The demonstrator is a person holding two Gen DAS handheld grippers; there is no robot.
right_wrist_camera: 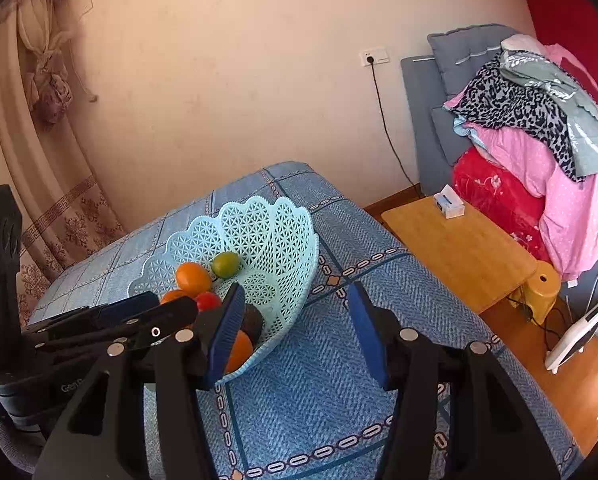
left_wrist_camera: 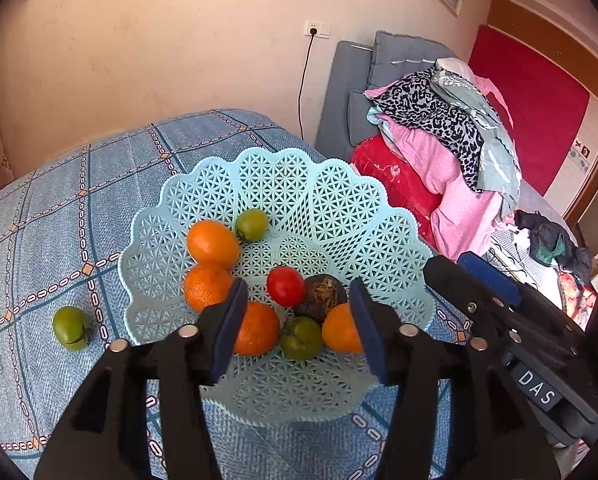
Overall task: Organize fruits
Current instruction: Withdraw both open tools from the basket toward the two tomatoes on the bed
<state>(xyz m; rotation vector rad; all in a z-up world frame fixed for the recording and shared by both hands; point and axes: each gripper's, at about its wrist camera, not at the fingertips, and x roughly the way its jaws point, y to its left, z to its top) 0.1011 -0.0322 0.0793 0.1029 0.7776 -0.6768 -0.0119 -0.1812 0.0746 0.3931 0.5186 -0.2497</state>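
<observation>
Poised above a pale blue lattice basket [left_wrist_camera: 323,200], left gripper [left_wrist_camera: 299,328] spread wide and holding nothing, blue pads framing the heap below: four oranges [left_wrist_camera: 213,242], a red tomato [left_wrist_camera: 285,286], two green fruits, one at the far side [left_wrist_camera: 251,224], and a dark wrinkled fruit [left_wrist_camera: 321,294]. Off to the basket's right side, right gripper [right_wrist_camera: 295,332] likewise agape and empty, hovering over bare cloth. Left out on the cloth, just beyond the basket's rim on the left, one green fruit [left_wrist_camera: 72,328], stem toward the basket. Seemingly the last piece to collect, and closest to the left gripper: best swung over it, lowered with pads either side of its widest part, closed gently to avoid bruising or squirting it sideways, then lifted clear of the scalloped rim and set into a gap rather than dropped onto the pile. Underneath, a blue checked cloth [left_wrist_camera: 59,208] with chain-pattern bands, soft enough perhaps to let a round fruit roll. Beyond, a peach wall with a socket and trailing cable [left_wrist_camera: 305,80], a patterned curtain tied back [right_wrist_camera: 47,92], a grey bed piled with pink, red and leopard-print bedding [left_wrist_camera: 439,128], a low wooden table [right_wrist_camera: 459,252] bearing a small white box, wooden floor below.
</observation>
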